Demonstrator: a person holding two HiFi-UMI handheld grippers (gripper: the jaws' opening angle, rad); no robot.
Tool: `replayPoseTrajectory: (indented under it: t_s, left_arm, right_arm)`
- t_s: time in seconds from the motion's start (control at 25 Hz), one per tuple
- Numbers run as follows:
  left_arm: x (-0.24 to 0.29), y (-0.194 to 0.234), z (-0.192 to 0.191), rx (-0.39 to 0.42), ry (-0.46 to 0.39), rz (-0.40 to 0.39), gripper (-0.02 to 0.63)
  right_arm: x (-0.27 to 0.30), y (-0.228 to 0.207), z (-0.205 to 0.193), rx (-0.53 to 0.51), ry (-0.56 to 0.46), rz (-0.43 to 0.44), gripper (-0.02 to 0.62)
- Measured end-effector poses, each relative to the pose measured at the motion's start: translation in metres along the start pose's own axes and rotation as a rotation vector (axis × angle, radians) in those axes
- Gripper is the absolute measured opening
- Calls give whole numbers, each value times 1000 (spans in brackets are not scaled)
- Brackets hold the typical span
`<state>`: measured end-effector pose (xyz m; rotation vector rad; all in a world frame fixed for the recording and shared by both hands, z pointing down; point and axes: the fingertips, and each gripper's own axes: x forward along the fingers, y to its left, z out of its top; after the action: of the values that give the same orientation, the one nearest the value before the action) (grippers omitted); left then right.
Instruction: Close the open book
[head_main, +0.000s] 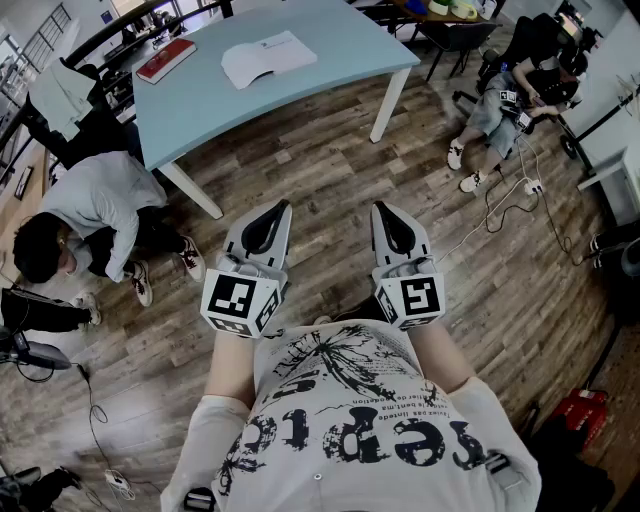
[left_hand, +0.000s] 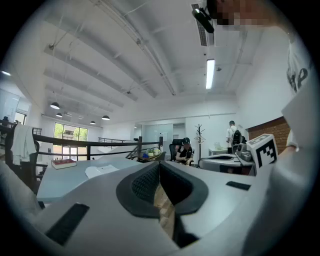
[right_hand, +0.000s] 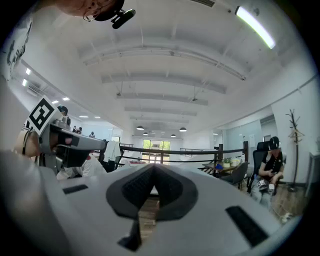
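An open white book (head_main: 268, 55) lies flat on the light blue table (head_main: 340, 40) at the far side of the room; the left gripper view shows the book (left_hand: 102, 170) low and to the left of the jaws. Both grippers are held level at waist height, well short of the table, over the wooden floor. My left gripper (head_main: 277, 209) is shut with nothing in it, its pads meeting at the tip (left_hand: 159, 164). My right gripper (head_main: 384, 209) (right_hand: 154, 167) is also shut and empty, side by side with the left.
A red closed book (head_main: 166, 60) (left_hand: 63, 162) lies at the table's left end. One person crouches on the floor at the left (head_main: 90, 210), another sits at the upper right (head_main: 520, 90). Cables (head_main: 500, 210) trail over the floor right of the table leg (head_main: 388, 105).
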<state>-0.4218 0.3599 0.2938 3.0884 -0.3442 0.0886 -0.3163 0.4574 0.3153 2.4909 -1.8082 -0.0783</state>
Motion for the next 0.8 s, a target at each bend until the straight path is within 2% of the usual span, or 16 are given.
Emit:
replayPoseTrajectory:
  t_s: [0.36, 0.64, 0.8]
  left_arm:
    - [2, 2, 1, 6, -4, 2, 18]
    - [4, 10, -5, -4, 1, 22, 18]
    - [7, 19, -8, -19, 1, 31, 18]
  right_arm:
    - [7, 4, -2, -11, 7, 23, 9]
    - [17, -1, -4, 45, -7, 25, 11]
    - [25, -3, -5, 36, 3, 18, 11]
